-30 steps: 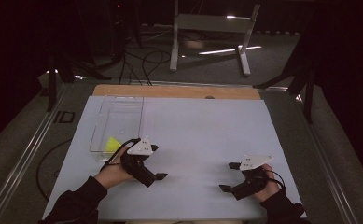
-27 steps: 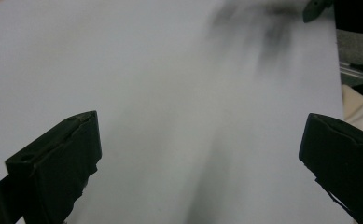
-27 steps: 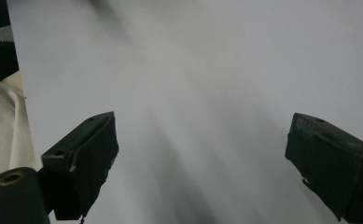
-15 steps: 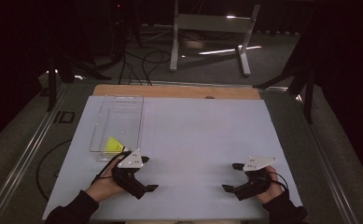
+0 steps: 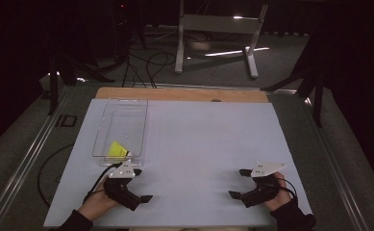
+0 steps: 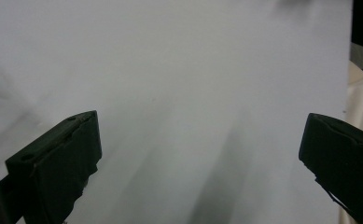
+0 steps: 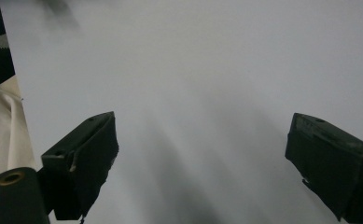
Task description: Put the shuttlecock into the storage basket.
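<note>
We see left gripper (image 5: 143, 185) low near table (image 5: 199, 144) front edge, jaws spread, empty. Right gripper (image 5: 239, 184) likewise spread, empty. Yellow item (image 5: 117, 151), perhaps paper, lies in clear tray (image 5: 122, 110), near left gripper.

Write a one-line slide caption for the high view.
Two open hand-held grippers, left gripper and right gripper, rest near the table's front edge; a yellow item lies in a clear tray.
</note>
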